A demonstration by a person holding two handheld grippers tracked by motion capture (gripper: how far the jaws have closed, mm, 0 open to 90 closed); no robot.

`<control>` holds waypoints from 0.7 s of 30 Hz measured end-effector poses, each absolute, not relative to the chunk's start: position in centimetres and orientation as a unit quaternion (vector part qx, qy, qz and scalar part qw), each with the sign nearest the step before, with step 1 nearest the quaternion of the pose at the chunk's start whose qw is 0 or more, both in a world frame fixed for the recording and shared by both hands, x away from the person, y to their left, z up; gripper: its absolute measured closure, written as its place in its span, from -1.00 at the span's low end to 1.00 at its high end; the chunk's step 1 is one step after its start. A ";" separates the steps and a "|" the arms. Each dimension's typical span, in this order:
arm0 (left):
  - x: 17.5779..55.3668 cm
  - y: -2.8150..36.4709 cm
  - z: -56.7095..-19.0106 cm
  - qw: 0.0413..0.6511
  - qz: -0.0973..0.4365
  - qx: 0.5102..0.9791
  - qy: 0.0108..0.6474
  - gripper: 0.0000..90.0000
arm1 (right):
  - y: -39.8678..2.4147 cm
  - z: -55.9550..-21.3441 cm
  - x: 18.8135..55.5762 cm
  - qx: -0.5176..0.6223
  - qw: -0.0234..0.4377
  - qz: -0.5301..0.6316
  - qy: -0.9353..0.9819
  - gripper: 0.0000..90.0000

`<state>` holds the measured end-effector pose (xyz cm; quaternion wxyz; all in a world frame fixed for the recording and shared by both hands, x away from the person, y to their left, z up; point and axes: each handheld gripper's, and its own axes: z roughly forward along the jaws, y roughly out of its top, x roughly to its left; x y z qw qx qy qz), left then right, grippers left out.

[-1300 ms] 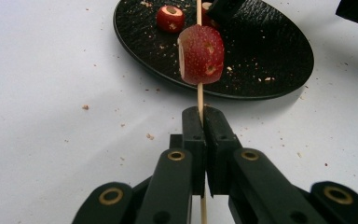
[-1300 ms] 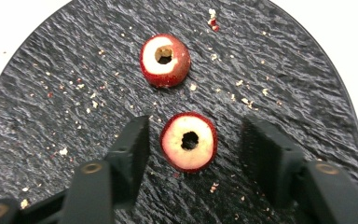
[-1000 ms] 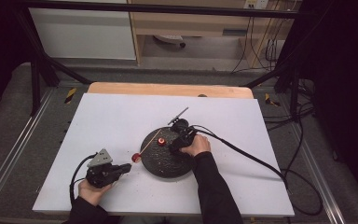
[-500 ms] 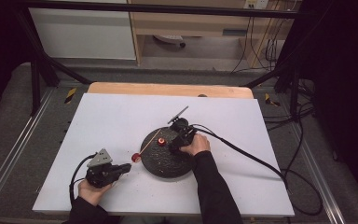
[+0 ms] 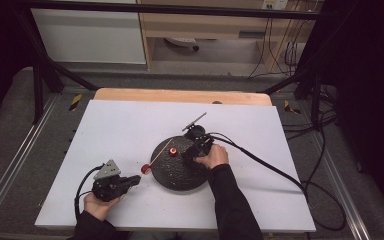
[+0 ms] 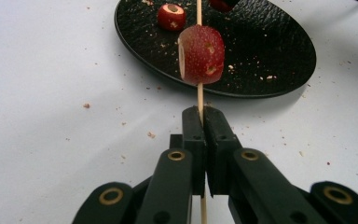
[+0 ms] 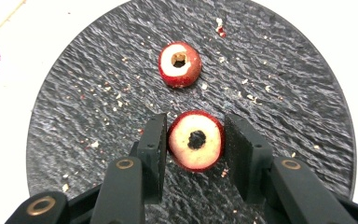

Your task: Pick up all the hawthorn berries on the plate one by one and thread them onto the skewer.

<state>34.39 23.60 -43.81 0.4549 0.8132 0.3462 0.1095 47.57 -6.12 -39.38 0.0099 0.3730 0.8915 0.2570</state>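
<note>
The left tongs (image 5: 132, 181) sit at the lower left of the high view, jaws pressed together, held in the left hand (image 5: 97, 205). The right tongs (image 5: 192, 150), near the centre, have just been closing and are clamped, the right forearm (image 5: 230, 200) rising from the bottom edge.

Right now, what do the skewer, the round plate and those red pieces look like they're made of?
The skewer looks like pale bamboo or wood: thin, straw-coloured, matte. The plate seems to be dark slate or stoneware, going by its rippled, dull black face. The red fruit pieces, one threaded on the skewer and one between the right gripper jaws, look like cored hawthorn: speckled red skin, cream flesh, a hole through the middle.
</note>
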 end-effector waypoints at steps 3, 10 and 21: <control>34.4 23.6 -43.8 0.454 0.111 0.814 0.345 0.94 | -6.4 -38.8 47.3 0.378 0.012 0.265 0.887 0.36; 34.3 23.6 -43.7 0.454 0.117 0.816 0.338 0.94 | -7.8 -37.7 46.3 0.385 0.017 0.324 0.864 0.36; 34.1 23.3 -43.7 0.454 0.116 0.819 0.332 0.94 | -10.2 -37.9 44.6 0.404 0.028 0.420 0.812 0.36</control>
